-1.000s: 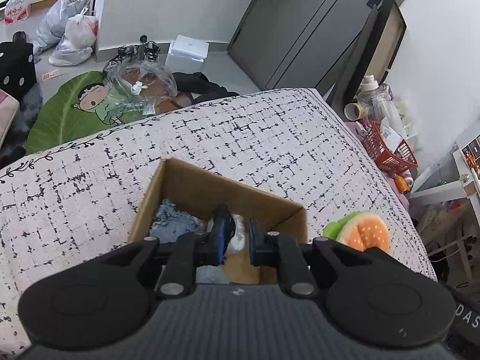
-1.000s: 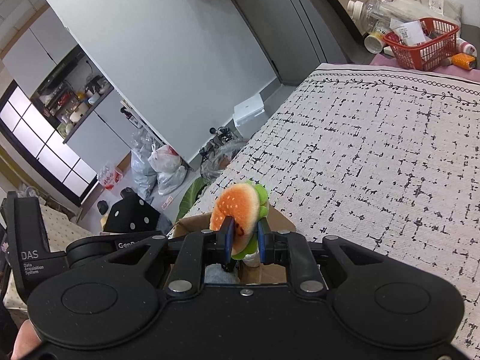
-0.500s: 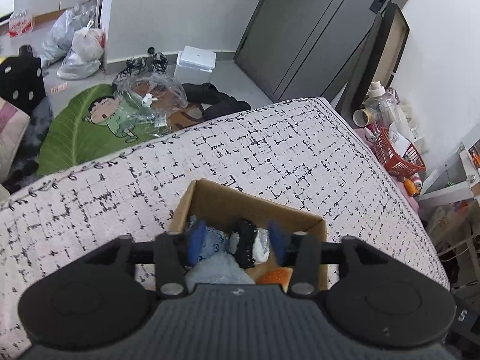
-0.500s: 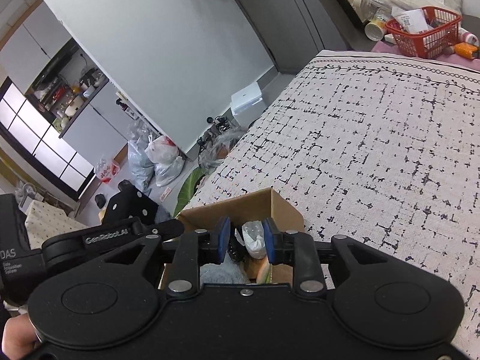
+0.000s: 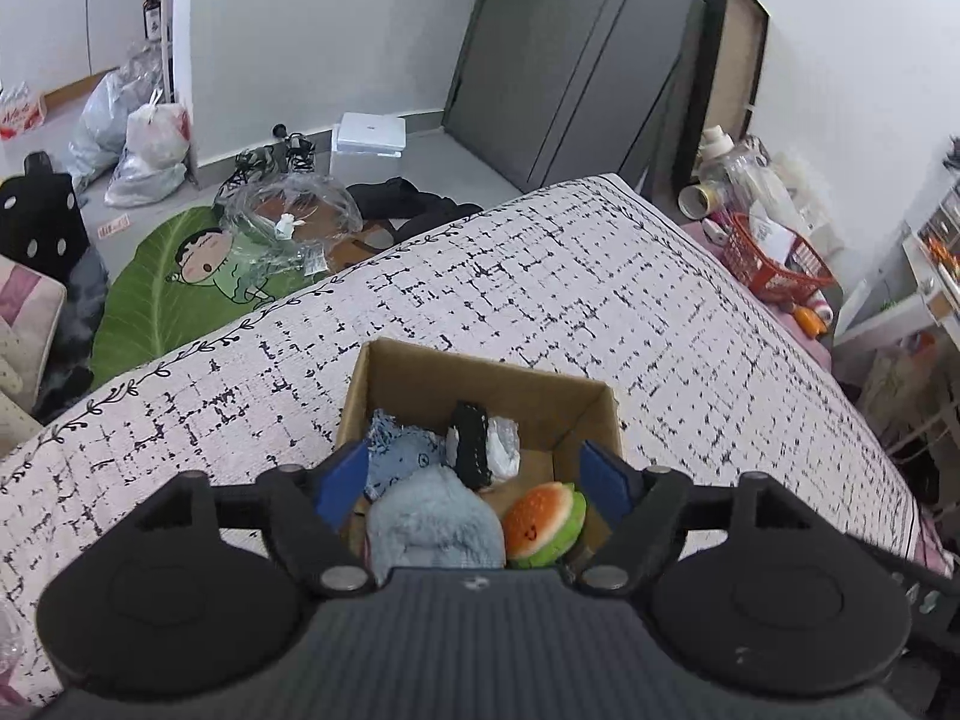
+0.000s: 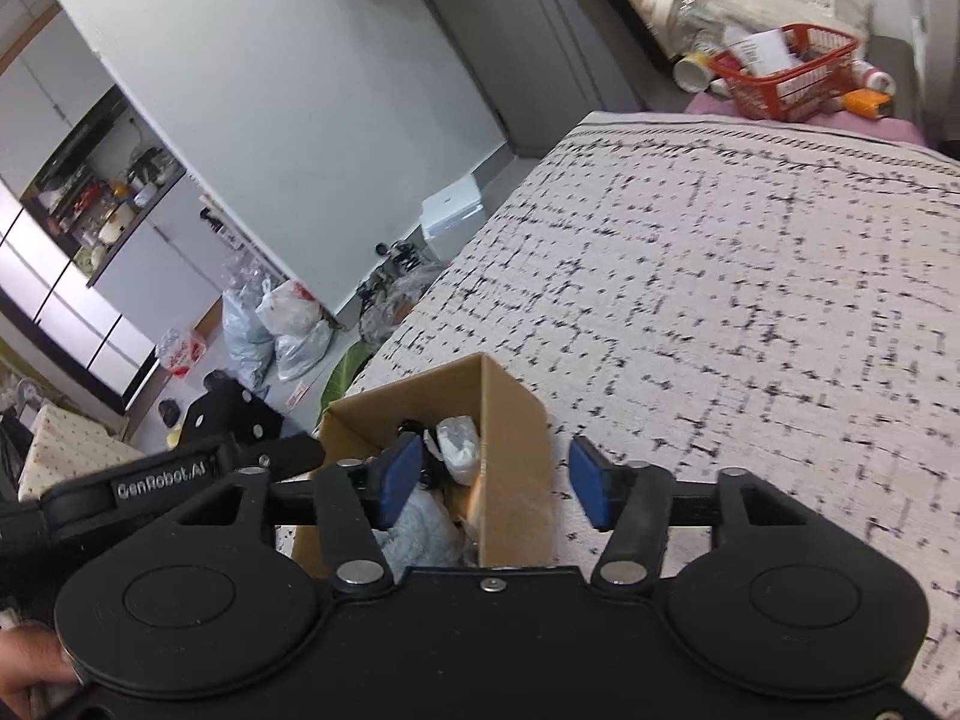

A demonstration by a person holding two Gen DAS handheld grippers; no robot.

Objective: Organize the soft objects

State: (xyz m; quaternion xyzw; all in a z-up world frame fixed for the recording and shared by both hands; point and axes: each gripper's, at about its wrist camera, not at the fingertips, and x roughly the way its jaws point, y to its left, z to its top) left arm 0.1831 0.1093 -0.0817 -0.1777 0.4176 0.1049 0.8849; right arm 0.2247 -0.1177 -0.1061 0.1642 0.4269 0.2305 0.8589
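An open cardboard box [image 5: 420,369] stands on the patterned bedspread [image 5: 600,300]. In it lie a plush burger [image 5: 543,522], a grey fluffy item [image 5: 435,531], a blue cloth [image 5: 396,456], a black item [image 5: 471,444] and a white item [image 5: 503,441]. My left gripper [image 5: 474,480] is open and empty above the box. My right gripper [image 6: 489,483] is open and empty over the box's right wall [image 6: 513,456]; the grey item [image 6: 417,525] and white item [image 6: 459,447] show there.
The bedspread [image 6: 750,300] stretches right and far of the box. A red basket [image 5: 771,267] with bottles stands beyond the bed's right edge, also in the right wrist view [image 6: 786,78]. Bags [image 5: 147,150], a green leaf mat [image 5: 162,294] and a white box [image 5: 369,135] lie on the floor.
My right gripper held the plush burger, opened and let it drop into the box. My left gripper opened wide and rose above the box.
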